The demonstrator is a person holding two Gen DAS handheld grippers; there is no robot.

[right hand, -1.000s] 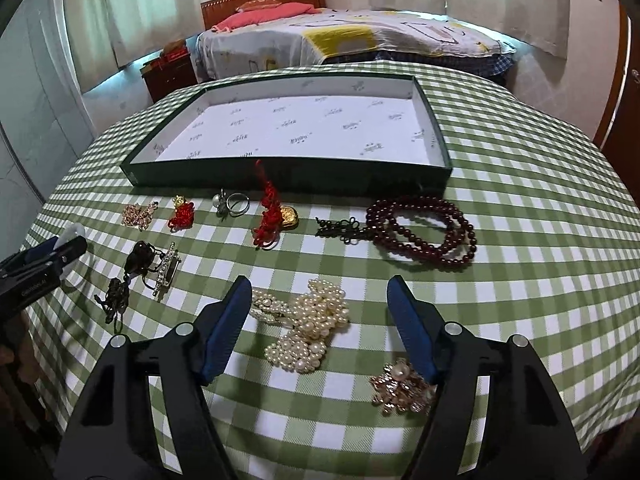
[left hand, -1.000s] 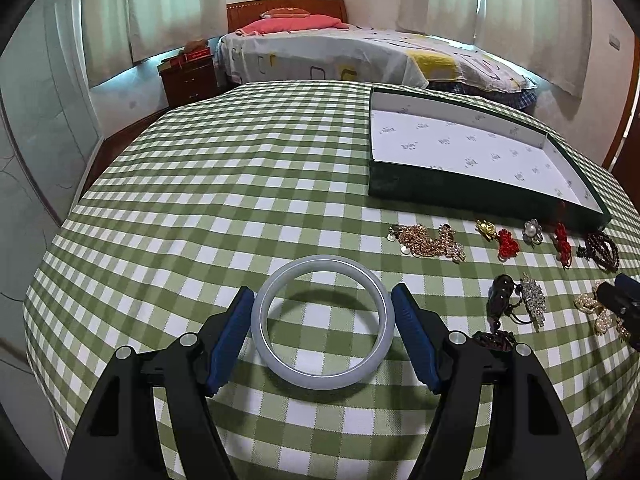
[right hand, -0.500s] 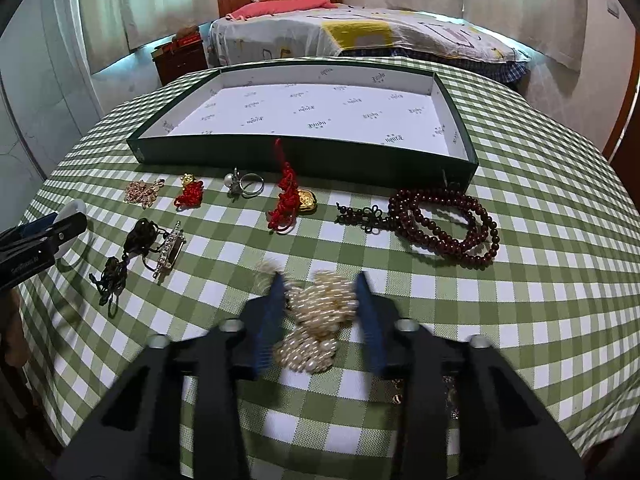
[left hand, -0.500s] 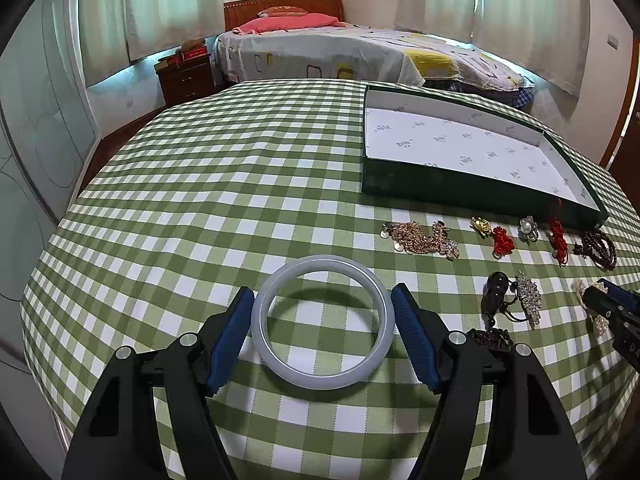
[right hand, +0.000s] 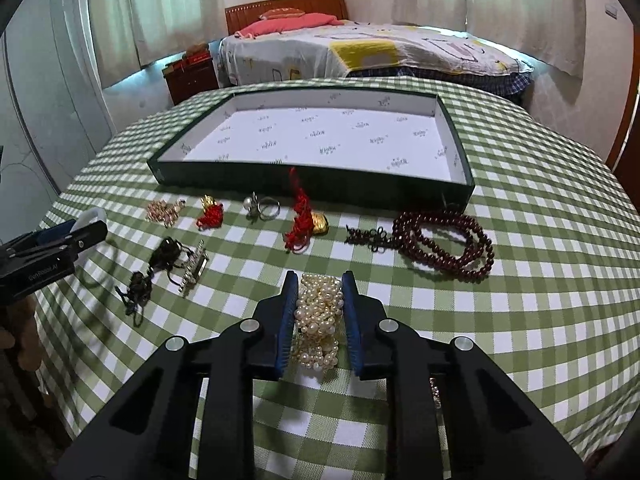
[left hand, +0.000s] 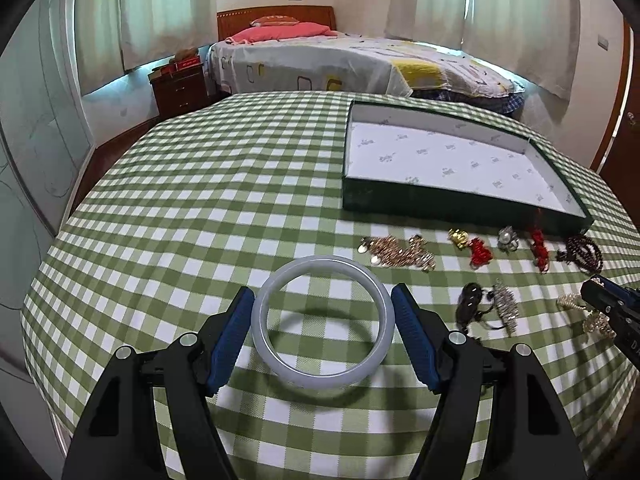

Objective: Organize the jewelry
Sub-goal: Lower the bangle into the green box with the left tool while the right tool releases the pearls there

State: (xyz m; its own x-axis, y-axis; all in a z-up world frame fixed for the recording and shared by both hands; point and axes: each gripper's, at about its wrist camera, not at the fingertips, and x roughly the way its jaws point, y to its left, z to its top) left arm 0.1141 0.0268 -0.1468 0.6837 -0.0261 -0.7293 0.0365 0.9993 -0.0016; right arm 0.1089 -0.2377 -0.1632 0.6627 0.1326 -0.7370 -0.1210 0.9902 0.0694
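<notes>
My left gripper (left hand: pixel 323 312) is shut on a pale jade bangle (left hand: pixel 322 318) and holds it above the checked tablecloth, its shadow below. My right gripper (right hand: pixel 319 298) is shut on a bunch of pearl strands (right hand: pixel 318 320) on the cloth. A green tray with a white lining (right hand: pixel 312 184) lies beyond, also in the left wrist view (left hand: pixel 440 200). In front of it lie a dark red bead bracelet (right hand: pixel 444 240), a red tassel with a gold charm (right hand: pixel 304 220), a pearl ring (right hand: pixel 260 206), a small red and gold charm (right hand: pixel 210 214) and a gold chain piece (right hand: pixel 164 210).
A black cord pendant (right hand: pixel 156 268) and a rhinestone clip (right hand: pixel 194 268) lie left of the right gripper. A gold brooch (right hand: pixel 434 392) shows partly under its right finger. The round table edge (left hand: pixel 48 320) drops off at the left. A bed (left hand: pixel 340 64) and a nightstand (left hand: pixel 180 84) stand behind.
My right gripper has shut on the pearl strands. My left gripper has risen with the bangle, which now hangs clear over its shadow.
</notes>
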